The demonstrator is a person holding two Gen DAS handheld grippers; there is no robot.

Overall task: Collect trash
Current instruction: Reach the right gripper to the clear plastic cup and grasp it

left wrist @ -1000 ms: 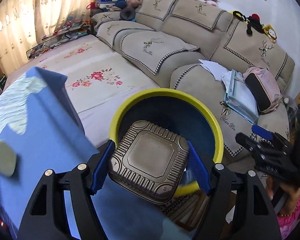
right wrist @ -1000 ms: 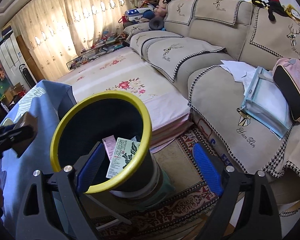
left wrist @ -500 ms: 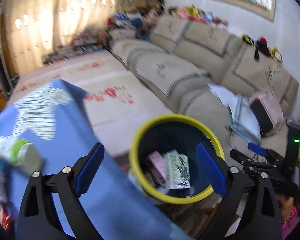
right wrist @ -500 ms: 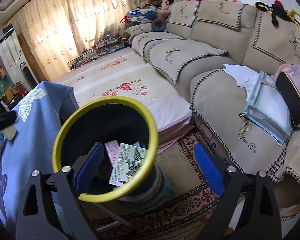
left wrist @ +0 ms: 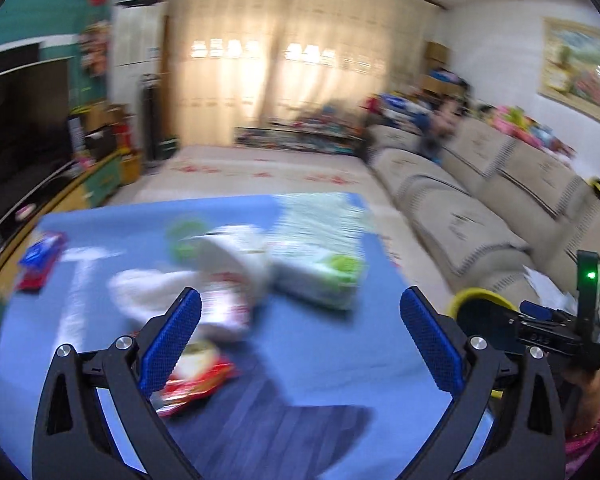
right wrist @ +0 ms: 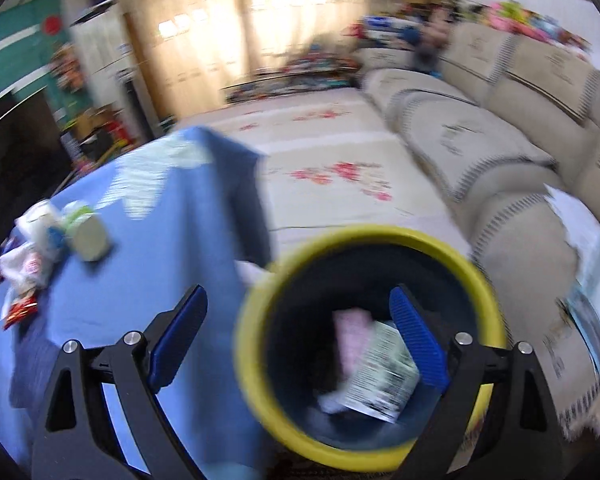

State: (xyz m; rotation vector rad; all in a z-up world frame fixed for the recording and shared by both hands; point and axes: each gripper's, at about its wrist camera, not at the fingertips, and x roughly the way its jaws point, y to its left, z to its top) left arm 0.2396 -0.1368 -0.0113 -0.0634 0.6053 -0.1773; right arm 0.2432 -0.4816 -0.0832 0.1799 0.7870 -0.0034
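My left gripper (left wrist: 300, 344) is open and empty above the blue tablecloth (left wrist: 300, 352). On the cloth lie a white paper cup (left wrist: 236, 256), a crumpled white tissue (left wrist: 148, 292), a red snack wrapper (left wrist: 188, 380), a green-white tissue pack (left wrist: 324, 276) and a red-blue packet (left wrist: 40, 260), all blurred. My right gripper (right wrist: 298, 344) is open and empty over the yellow-rimmed dark bin (right wrist: 364, 248), which holds a pink packet (right wrist: 352, 344) and a printed carton (right wrist: 384, 376). The bin rim (left wrist: 472, 296) also shows at the right of the left wrist view.
A beige sofa (left wrist: 480, 200) runs along the right. A floral mat (right wrist: 332, 172) covers the floor beyond the table. A TV cabinet (left wrist: 40, 176) stands at the left. The person's hand with the other gripper (left wrist: 556, 332) is at the right edge.
My left gripper dropped the brown tray into the bin, opened, and swung left from the bin to over the table. My right gripper shifted a little left above the bin.
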